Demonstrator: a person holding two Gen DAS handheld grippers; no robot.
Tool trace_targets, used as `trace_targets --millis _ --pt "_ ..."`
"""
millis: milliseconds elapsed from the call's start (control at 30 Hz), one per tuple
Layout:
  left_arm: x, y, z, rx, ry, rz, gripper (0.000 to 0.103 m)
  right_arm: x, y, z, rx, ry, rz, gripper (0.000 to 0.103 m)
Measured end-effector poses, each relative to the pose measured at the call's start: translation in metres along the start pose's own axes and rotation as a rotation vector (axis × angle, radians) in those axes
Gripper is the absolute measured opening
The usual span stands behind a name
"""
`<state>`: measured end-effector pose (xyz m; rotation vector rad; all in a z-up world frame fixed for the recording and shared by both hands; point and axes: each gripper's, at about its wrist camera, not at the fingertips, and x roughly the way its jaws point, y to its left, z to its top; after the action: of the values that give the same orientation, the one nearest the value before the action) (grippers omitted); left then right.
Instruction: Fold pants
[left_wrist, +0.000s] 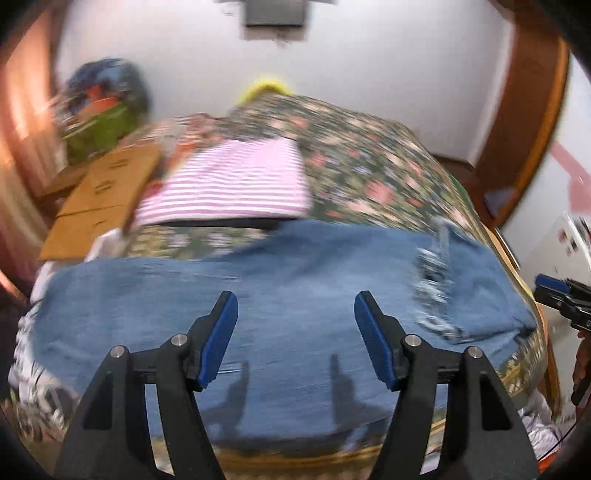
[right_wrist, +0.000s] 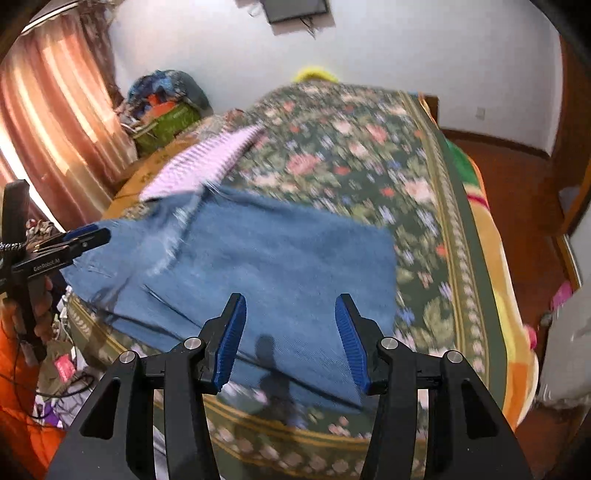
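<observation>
Blue denim pants (left_wrist: 280, 291) lie flat across the near end of a bed with a floral cover (left_wrist: 369, 155). In the right wrist view the pants (right_wrist: 280, 254) look folded into a rough rectangle. My left gripper (left_wrist: 295, 317) is open and empty, held above the pants' middle. My right gripper (right_wrist: 290, 325) is open and empty above the pants' near right part. The right gripper shows at the right edge of the left wrist view (left_wrist: 561, 299); the left gripper shows at the left edge of the right wrist view (right_wrist: 74, 240). Both views are motion-blurred.
A folded pink-and-white striped garment (left_wrist: 236, 184) lies on the bed beyond the pants. A cardboard box (left_wrist: 103, 195) and a heap of bags (left_wrist: 103, 110) stand at the far left. Curtains (right_wrist: 55, 122) hang left; wooden floor (right_wrist: 517, 206) runs right of the bed.
</observation>
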<state>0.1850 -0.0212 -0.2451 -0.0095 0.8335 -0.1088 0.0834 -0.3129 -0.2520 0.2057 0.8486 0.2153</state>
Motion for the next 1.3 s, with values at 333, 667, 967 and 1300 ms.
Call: trace_targets --millis 333,667,967,1300 --pt "-0.069 0.136 -0.035 -0.193 -0.008 0.193 0.066 0.011 0.079 0.037 -0.169 -0.096 0.125 0.058" --pt "-0.032 0.179 -0.101 -0.401 0.139 0.026 0.066 0.059 0.141 0.048 -0.287 -0.026 0.202 0.059" --pt "0.015 0.187 -0.122 -0.529 0.195 -0.137 0.066 0.094 0.176 0.040 -0.373 0.062 0.197 0.060" --pt "0.045 0.191 -0.111 -0.567 0.159 -0.188 0.088 0.130 0.171 0.022 -0.370 0.208 0.185 0.061"
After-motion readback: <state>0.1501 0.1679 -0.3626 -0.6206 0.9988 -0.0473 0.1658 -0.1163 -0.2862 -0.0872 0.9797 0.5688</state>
